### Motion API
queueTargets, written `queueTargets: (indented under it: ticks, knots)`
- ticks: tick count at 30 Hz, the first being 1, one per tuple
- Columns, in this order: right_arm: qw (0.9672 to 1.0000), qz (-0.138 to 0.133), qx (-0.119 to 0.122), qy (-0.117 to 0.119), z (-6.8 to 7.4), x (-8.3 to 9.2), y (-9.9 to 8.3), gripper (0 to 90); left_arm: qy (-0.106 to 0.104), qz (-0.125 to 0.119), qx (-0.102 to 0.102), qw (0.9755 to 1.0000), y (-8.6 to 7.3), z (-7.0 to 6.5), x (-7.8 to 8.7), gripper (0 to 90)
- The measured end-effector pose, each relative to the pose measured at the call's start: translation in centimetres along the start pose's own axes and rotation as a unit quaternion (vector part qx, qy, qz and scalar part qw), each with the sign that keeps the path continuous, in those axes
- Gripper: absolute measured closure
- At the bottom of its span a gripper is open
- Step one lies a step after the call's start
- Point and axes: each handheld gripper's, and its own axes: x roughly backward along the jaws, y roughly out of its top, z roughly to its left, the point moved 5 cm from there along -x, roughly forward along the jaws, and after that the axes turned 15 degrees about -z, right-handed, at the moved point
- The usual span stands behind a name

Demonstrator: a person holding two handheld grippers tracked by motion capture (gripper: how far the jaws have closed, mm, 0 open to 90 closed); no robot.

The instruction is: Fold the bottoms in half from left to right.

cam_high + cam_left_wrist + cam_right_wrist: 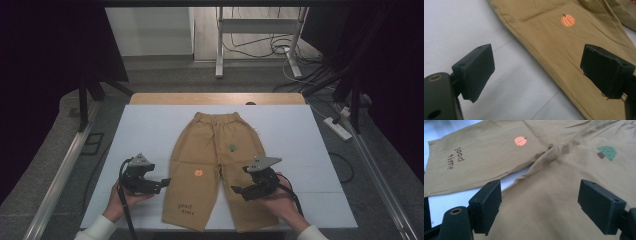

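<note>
The trousers (215,165) are small, tan, and lie spread flat, front up, in the middle of the white sheet (140,135). The gathered elastic waistband (216,118) is at the far end and the two leg hems at the near edge. The legs part from the crotch, with a narrow wedge of white showing between them. The left leg carries an orange pumpkin print (199,173) at mid-length and, near its hem, the brown words "good time" (185,208). The right leg bears a green tree print (232,147) higher up. The cloth is mostly smooth, with small creases bunched at the crotch (554,148).
</note>
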Motion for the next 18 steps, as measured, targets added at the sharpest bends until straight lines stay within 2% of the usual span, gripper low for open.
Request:
queueTargets:
  ticks: [4, 18]
  knots:
    - [0.9999, -0.003, -0.007, 0.01, 0.4, -0.5, 0.2, 19.7, 0.001, 0.0, 0.002, 1.0, 0.0, 0.1, 0.0, 11.8]
    - [0.9994, 0.003, 0.006, 0.035, 2.6, -3.3, 0.9, 19.8, 0.002, -0.003, 0.003, 1.0, 0.1, 0.3, -0.1, 11.9]
